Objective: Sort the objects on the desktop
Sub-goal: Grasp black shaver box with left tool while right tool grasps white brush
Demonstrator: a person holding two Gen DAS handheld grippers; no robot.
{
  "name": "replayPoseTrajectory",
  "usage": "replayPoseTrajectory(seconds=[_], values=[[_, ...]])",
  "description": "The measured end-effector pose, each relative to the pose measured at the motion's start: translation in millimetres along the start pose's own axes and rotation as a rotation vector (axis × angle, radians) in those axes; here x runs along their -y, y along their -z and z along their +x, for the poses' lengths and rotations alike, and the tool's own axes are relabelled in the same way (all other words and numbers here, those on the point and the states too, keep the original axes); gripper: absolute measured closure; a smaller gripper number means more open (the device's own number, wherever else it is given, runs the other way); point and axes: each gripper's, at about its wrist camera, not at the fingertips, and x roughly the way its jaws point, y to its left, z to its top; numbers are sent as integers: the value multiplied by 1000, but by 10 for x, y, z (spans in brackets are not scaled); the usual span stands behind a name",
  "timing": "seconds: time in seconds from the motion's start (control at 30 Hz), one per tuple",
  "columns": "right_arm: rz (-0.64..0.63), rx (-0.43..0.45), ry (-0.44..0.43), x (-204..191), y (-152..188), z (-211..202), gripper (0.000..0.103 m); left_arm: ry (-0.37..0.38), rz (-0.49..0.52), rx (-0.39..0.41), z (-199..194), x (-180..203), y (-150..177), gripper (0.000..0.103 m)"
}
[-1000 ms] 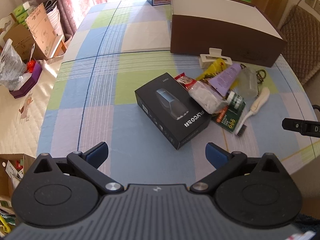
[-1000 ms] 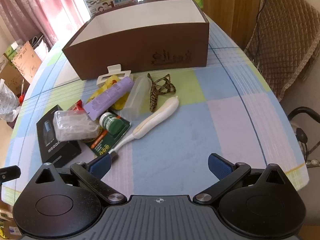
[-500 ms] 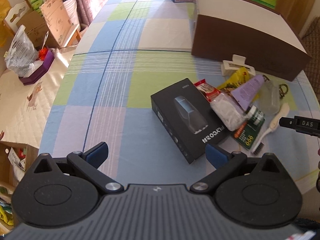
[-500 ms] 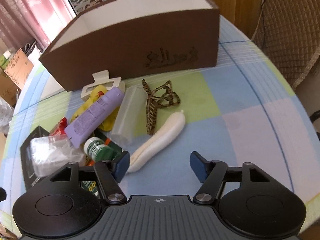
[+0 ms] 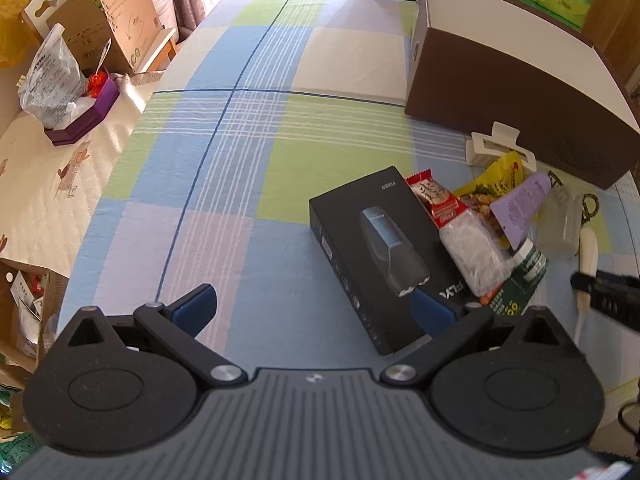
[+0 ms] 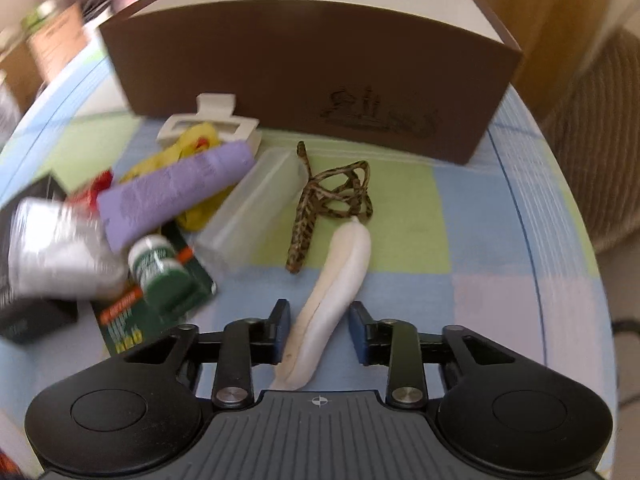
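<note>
A white brush (image 6: 344, 264) lies on the checked cloth, its handle running between the fingers of my right gripper (image 6: 320, 330). The jaws are narrowed around the handle, with a gap still showing on the right side. Beside the brush are a leopard-print band (image 6: 332, 196), a clear case (image 6: 256, 204), a purple tube (image 6: 180, 196) and a green bottle (image 6: 160, 268). My left gripper (image 5: 316, 308) hangs open above the cloth with nothing between its fingers. Its right finger is over a corner of the black box (image 5: 372, 248). The open brown box (image 6: 304, 64) stands behind the pile.
A white claw clip (image 5: 496, 146), a yellow snack bag (image 5: 492, 184), a red packet (image 5: 436, 200) and a clear wrapped pack (image 5: 472, 252) crowd the pile. Cardboard boxes (image 5: 100, 32) and a plastic bag (image 5: 52, 80) stand beyond the table's left edge. A wicker chair (image 6: 592, 132) is at the right.
My right gripper has moved forward and down onto the brush, and its fingers have narrowed around the handle. My left gripper has drifted left, so the pile now sits further right in its view.
</note>
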Motion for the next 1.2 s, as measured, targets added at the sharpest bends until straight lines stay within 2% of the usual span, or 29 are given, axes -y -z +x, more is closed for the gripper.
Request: replayPoseTrajectory(seconds=[0.13,0.4,0.6,0.8,0.97,1.2], values=[[-62,14,5,116,83,-26,78,10,-29,1,110,16,-72,1],[-30,13,-3,387,87,-80,78,5,-48,11,400,120,-257,1],[-29,15,-16,432,61,-85,78,6,-35,7,578,347,-331,1],[-50,18,-29,439,61,-91,78,7,-38,-17,718,391,-380,1],[-71,15,-46,459,45,-83,78,3,23,-113,865,343,-285,3],[-97,20,-63,482,47,-78,77,-5,111,-96,797,96,-52,8]])
